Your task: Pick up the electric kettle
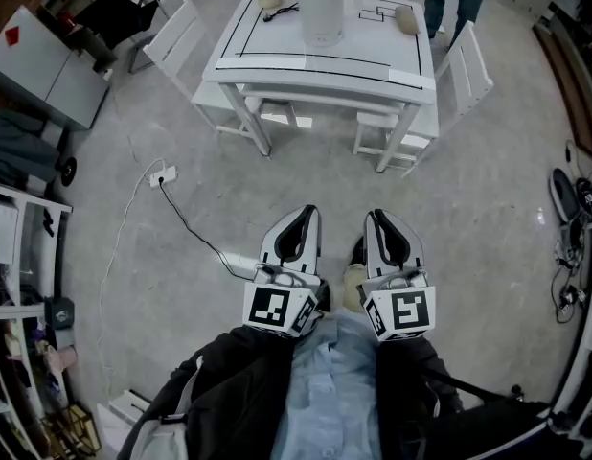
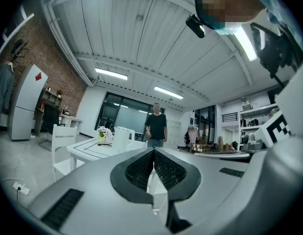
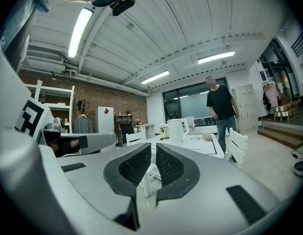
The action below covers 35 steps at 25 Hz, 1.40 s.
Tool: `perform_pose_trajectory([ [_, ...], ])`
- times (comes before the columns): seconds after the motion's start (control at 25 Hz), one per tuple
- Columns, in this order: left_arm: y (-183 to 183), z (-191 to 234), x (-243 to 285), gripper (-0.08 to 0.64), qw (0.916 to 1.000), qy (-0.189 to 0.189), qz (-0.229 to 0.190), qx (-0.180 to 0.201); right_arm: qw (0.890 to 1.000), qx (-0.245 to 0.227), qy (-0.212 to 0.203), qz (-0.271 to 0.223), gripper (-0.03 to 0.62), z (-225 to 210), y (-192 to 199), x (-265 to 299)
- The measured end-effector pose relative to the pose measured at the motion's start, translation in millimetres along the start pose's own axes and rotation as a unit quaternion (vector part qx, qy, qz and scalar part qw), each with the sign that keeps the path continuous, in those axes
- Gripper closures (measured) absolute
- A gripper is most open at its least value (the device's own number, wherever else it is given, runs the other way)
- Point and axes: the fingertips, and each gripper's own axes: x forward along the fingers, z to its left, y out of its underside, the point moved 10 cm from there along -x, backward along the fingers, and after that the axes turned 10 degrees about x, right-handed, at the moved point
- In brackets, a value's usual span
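Though straight ahead, kettle [image 1: 322,8] far beyond tongs [image 1: 307,213].

The left gripper [image 1: 308,211] and the right gripper [image 1: 375,215] share one build: a smooth white shell that narrows to a rounded tip, with a black teardrop inset along the top. At the rear of each sits a white cube [image 1: 280,310] printed with black square markers. Seen from their own cameras, the shells look pale grey. The black pads [image 2: 141,168] are finely ribbed, and black ribbed slots [image 3: 243,204] are set into the flanks. The person wears a light blue buttoned shirt [image 1: 325,391] under an open dark jacket [image 1: 229,401] with long sleeves.
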Motion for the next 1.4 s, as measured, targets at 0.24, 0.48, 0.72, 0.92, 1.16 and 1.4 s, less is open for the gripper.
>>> perform_pose_trajectory([
  [0.24, -0.2, -1.0, 50.9, 0.552, 0.9999, 0.004, 0.009, 0.012, 1.000, 0.007, 0.000, -0.006, 0.571, -38.8, -12.3, 33.1],
  [0.48, -7.3, 2.2, 124.1, 0.552, 0.9994, -0.003, 0.018, 0.028, 1.000, 0.017, -0.012, -0.008, 0.571, -92.9, -34.9, 84.2],
  [0.72, -18.4, 7.0, 182.5, 0.552, 0.9988, -0.030, 0.010, 0.036, 0.999, 0.011, -0.038, -0.010, 0.571, -136.5, -61.0, 132.3],
  [0.92, -28.8, 8.5, 216.6, 0.552, 0.9975, -0.054, -0.007, 0.044, 0.998, 0.005, -0.054, -0.021, 0.571, -161.4, -84.9, 161.8],
  [1.16, -26.0, 21.2, 242.5, 0.552, 0.9957, -0.081, -0.008, 0.044, 0.997, -0.002, -0.080, -0.013, 0.571, -177.6, -89.5, 197.9],
  [1.4, -12.9, 44.7, 262.5, 0.552, 0.9953, -0.093, 0.002, 0.028, 0.996, -0.006, -0.089, 0.006, 0.571, -180.3, -85.9, 233.4],
])
